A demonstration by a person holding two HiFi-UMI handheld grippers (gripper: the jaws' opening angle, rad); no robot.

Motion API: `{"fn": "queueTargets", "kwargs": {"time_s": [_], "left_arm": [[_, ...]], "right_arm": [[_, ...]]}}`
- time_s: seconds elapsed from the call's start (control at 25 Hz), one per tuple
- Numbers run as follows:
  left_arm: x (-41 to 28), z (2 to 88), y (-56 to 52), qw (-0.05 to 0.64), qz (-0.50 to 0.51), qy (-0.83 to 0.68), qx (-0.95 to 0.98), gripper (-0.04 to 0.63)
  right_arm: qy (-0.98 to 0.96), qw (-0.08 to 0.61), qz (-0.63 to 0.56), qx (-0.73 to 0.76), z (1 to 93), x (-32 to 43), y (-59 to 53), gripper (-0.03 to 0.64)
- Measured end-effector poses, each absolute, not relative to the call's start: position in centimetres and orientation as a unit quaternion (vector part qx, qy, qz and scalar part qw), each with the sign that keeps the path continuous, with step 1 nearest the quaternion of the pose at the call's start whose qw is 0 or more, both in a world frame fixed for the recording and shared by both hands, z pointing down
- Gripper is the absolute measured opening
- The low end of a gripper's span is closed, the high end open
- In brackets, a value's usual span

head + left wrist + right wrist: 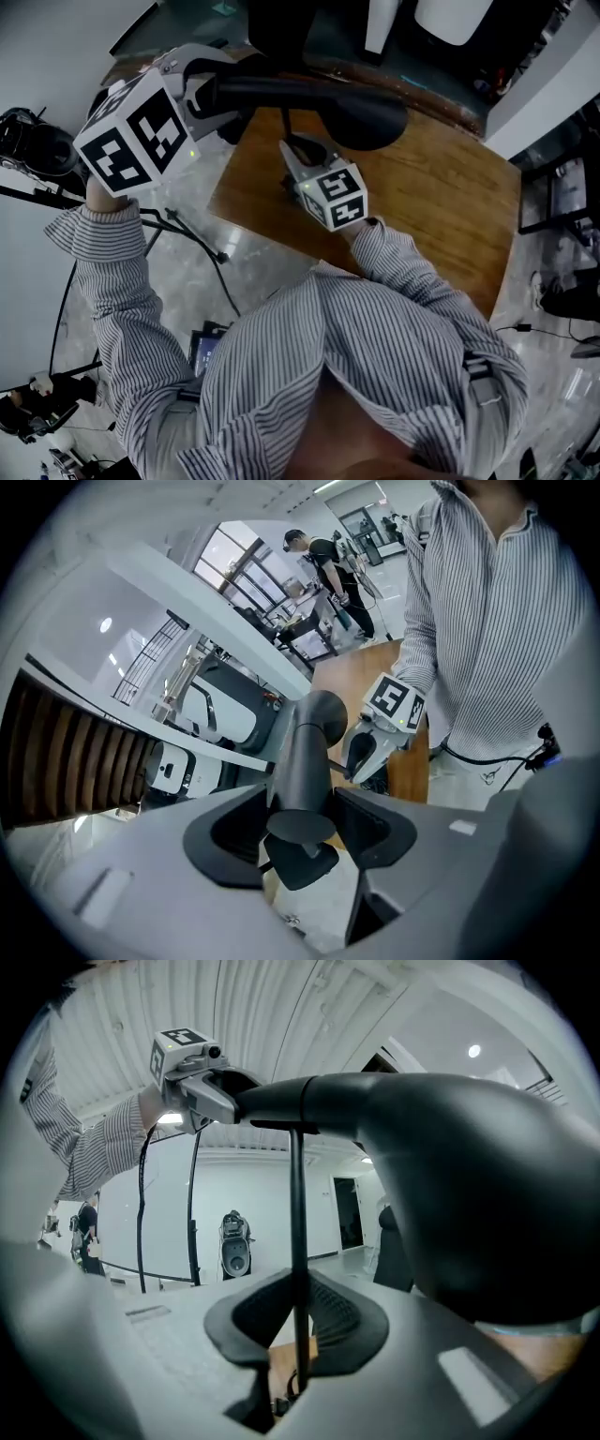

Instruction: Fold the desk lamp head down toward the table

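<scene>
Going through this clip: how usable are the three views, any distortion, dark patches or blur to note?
Head view: dim but sharp; the lamp head reads as flat black. Left gripper view: heavy fisheye bowing, dark corners, the close lamp arm slightly soft. Right gripper view: bowed ceiling lines, bright wall silhouetting the lamp stem.

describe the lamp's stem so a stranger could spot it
On the brown wooden table stands a black desk lamp with a bulky head. Its stem is the upright black rod under that head, held by the right gripper, far thinner than any other lamp part.
</scene>
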State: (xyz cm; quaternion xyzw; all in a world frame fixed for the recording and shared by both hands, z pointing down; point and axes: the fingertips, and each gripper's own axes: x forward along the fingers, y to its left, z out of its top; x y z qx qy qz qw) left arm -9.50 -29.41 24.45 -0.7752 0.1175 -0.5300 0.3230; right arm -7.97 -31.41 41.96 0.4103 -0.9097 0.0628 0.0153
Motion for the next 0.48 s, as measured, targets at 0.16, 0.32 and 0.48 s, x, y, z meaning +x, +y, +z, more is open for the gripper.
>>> {"fn": "queueTargets", "kwargs": {"time_s": [0.16, 0.32, 0.48], "left_arm": [[-9.19, 24.24, -29.46, 0.322, -0.557, 0.100, -0.759, 0.232], [-9.03, 24.37, -29.47, 0.317, -0.572, 0.093, -0.751, 0.232], [-9.06, 24.30, -29.45, 0.317, -0.570, 0.096, -0.752, 0.232]], "right_arm": [[-0.906, 0.011, 0.061, 0.418, 41.83, -7.81, -31.49, 0.046], [-0.902, 0.008, 0.062, 0.427, 41.90, -7.61, -31.49, 0.046], [-0.896, -0.001, 0.059, 0.439, 41.89, -7.56, -31.50, 0.046]]}}
